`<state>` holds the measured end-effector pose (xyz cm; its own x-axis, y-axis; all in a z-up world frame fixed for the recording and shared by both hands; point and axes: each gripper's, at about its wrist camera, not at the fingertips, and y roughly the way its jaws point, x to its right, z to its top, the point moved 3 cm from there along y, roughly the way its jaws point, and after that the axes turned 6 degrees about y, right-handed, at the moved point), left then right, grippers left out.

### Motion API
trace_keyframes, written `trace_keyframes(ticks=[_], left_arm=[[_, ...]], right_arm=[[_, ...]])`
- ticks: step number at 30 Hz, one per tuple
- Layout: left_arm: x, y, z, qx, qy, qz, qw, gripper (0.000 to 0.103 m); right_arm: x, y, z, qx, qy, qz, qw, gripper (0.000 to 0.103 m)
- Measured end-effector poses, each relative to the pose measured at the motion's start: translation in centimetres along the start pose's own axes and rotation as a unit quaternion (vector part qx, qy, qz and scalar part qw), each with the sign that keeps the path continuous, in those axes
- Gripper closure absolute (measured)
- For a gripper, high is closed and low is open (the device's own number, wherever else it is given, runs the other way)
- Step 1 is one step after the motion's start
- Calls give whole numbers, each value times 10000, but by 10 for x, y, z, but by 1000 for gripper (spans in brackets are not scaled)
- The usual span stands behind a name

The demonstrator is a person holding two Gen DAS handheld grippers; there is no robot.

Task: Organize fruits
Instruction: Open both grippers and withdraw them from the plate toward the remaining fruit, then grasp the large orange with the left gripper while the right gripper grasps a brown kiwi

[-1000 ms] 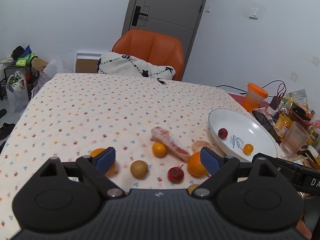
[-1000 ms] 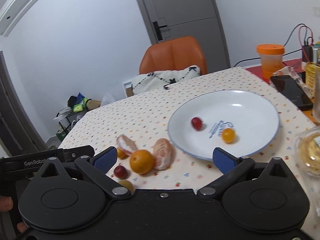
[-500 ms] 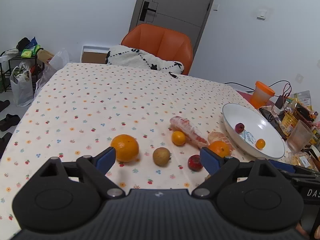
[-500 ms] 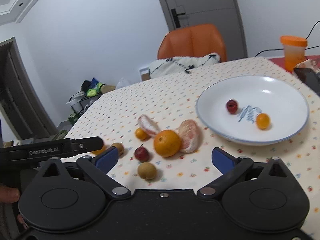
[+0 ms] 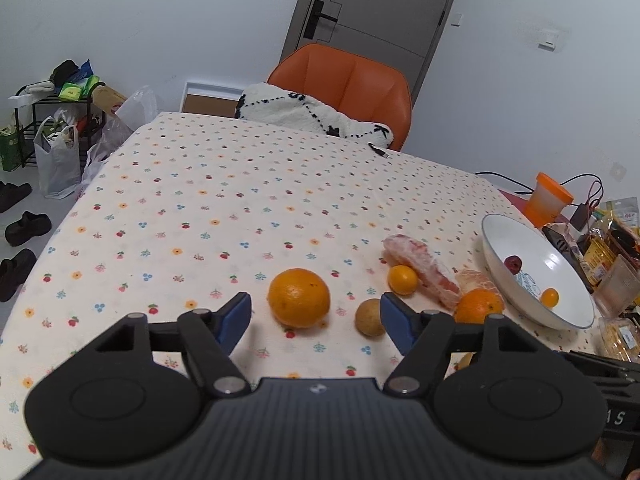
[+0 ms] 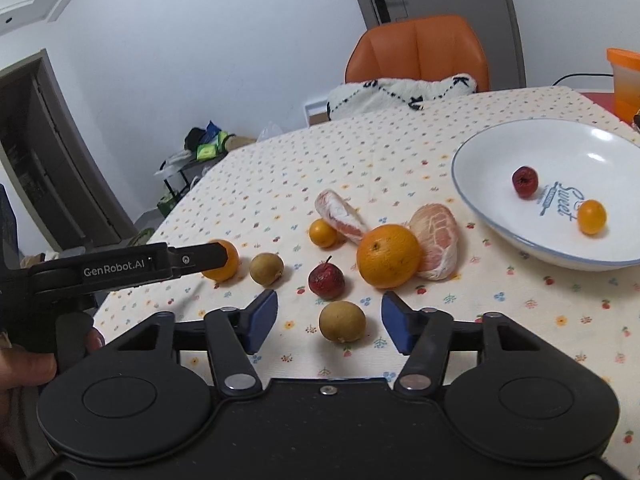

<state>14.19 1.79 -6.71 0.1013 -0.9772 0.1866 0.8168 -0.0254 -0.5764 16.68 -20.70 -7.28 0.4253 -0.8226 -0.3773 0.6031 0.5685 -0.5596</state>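
Both of your grippers had pulled back from the wide white ceramic plate (image 6: 500,216), which held only a red berry and a tiny orange. Beside it lay peeled pomelo segments (image 6: 434,240), a large orange (image 5: 299,297) and a brown longan (image 6: 342,321). Left gripper (image 5: 315,317) and right gripper (image 6: 329,321) were spread, empty, framing those fruits for pickup.

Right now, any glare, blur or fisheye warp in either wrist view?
Left wrist view: sharp, dark corner vignette, door frame bowed, small glare spot in the white plate. Right wrist view: sharp too, glare on the plate, soft shadows under the fruit.
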Motion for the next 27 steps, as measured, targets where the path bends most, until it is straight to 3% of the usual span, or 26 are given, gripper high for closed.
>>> trace_keyframes(ticks=[6,7,12,15,27], left_arm=[[-4,6,0,-15,-15,-16,10000,39],[-4,7,1,-6,-8,-24,10000,39],[-9,18,2,-45,-76,-30,10000,47],[-10,25,0,-128,-104,-53,9999,65],[1,11,6,29,-7,-172,9998,67]], right_arm=[[3,9,-5,-209,79,-48,9997,69],[4,9,-5,-226,81,-41,9997,76],[5,5,-1,-187,81,41,9998,78],[5,2,3,-110,64,30,9999,78],[16,-11,15,179,191,-15,9997,78]])
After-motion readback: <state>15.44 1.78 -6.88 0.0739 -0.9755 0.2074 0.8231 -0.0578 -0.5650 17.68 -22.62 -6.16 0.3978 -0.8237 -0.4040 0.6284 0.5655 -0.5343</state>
